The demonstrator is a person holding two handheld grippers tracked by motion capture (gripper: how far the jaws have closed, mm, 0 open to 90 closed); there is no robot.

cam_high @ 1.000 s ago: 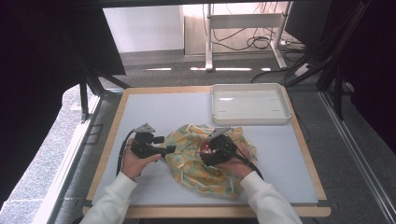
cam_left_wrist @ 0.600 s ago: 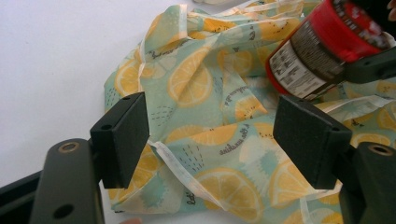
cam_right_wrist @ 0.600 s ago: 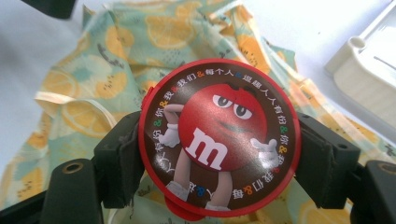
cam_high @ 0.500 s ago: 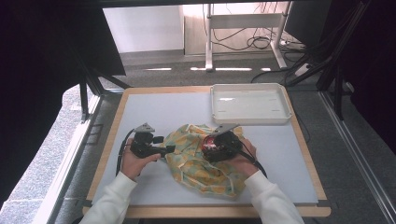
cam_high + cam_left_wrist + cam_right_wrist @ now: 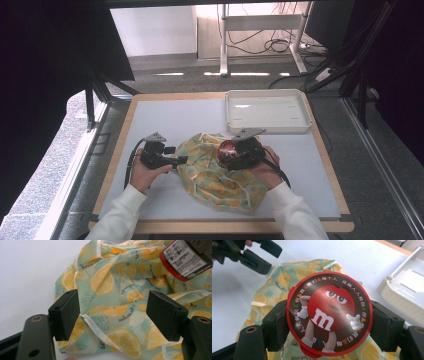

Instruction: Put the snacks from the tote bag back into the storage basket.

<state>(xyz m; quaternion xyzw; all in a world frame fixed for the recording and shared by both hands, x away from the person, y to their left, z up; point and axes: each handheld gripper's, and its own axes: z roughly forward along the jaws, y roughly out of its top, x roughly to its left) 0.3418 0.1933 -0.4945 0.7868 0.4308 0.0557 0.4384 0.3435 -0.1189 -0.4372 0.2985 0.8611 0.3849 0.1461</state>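
White table (image 5: 175, 115) with a wooden rim carries everything: at the left the left claw (image 5: 181, 160) rests released at the near-left edge of the lemon-print cloth bag (image 5: 220, 180), its jaws standing apart over a loose fold with nothing pinched. Right of it, over the bag's middle, the right claw (image 5: 226, 153) is clenched on the round red candy tin (image 5: 329, 313), held flat-faced just above the cloth, so the bag lies directly below the tin and its opening looks crumpled. Farther right and far, the empty white tray (image 5: 300, 107) stands apart; only folded fabric seems to stand in the way.
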